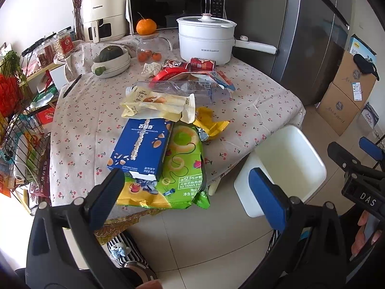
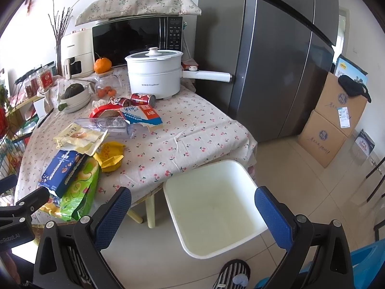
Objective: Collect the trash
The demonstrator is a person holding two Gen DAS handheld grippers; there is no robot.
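Left wrist view: my left gripper has its fingers spread wide with nothing between them, hovering at the near table edge over the green snack bag, which has the blue biscuit box lying on it. Beyond sit yellow wrappers, a clear plastic bottle and two red cans. My right gripper is also parted and empty, above the white bin on the floor beside the table.
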